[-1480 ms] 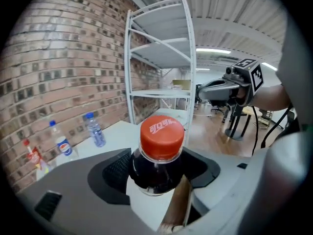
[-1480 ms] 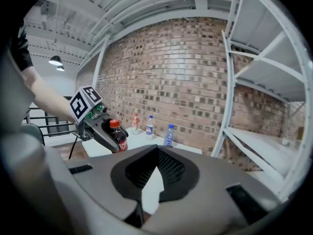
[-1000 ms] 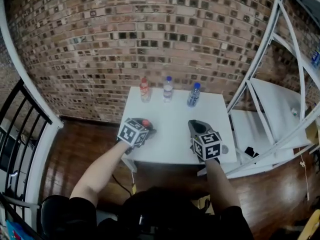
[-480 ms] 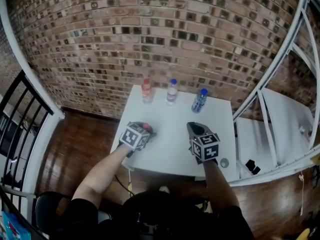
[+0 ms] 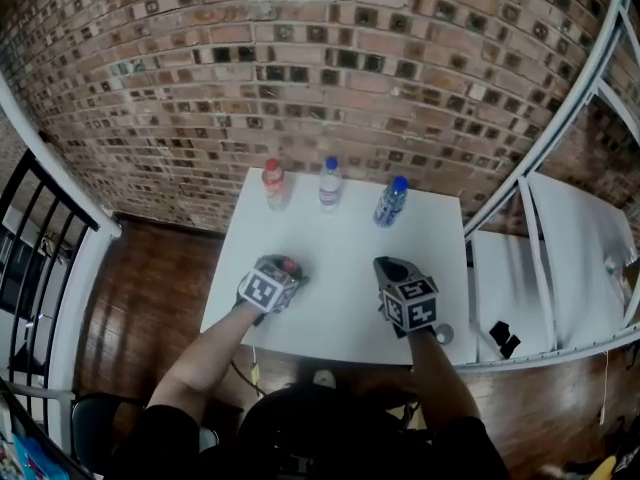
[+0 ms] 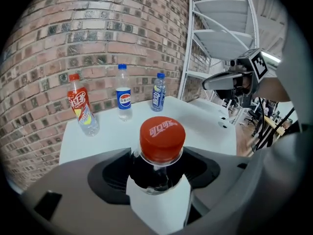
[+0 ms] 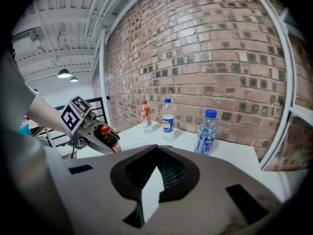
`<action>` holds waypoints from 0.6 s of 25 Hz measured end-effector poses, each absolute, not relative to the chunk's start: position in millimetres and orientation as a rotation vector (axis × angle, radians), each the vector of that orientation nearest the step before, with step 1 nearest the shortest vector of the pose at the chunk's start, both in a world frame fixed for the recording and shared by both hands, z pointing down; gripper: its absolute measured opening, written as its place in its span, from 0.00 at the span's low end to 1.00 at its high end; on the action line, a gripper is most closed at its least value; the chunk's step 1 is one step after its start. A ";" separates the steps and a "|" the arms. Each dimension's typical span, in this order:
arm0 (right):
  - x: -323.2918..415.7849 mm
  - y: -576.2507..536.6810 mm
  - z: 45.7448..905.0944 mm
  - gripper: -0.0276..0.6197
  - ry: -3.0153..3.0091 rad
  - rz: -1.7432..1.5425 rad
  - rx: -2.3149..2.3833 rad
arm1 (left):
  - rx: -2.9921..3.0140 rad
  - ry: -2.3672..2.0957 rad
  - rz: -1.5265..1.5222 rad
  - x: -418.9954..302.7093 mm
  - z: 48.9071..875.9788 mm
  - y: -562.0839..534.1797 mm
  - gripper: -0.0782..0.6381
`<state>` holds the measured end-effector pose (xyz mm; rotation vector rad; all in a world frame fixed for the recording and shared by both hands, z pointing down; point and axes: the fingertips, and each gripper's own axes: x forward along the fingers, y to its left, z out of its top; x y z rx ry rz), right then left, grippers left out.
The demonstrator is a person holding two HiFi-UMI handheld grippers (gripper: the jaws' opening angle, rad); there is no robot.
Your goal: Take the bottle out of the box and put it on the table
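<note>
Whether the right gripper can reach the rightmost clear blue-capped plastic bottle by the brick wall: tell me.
Probably yes. The right gripper is empty with jaws apart, and only bare white table lies between it and the rightmost clear blue-capped plastic bottle.

The bottle (image 6: 157, 169) is dark with a red cap (image 6: 162, 137), the table (image 6: 205, 119) white, the wall (image 6: 73, 33) brown brick.
</note>
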<state>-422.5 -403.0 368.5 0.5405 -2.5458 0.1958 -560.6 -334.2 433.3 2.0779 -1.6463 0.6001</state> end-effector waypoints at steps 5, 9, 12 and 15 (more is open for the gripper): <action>-423.4 -407.7 392.1 0.04 -2.517 0.240 0.511 | 2.049 -1.647 0.636 -564.7 450.2 -341.2 0.54; -426.3 -407.7 404.1 0.04 -2.509 0.264 0.488 | 2.077 -1.635 0.642 -559.8 457.8 -341.9 0.54; -428.6 -408.8 409.6 0.04 -2.507 0.272 0.477 | 2.061 -1.656 0.637 -563.6 462.7 -342.8 0.54; -431.4 -406.0 413.8 0.04 -2.507 0.282 0.467 | 2.054 -1.709 0.628 -566.5 465.6 -340.1 0.54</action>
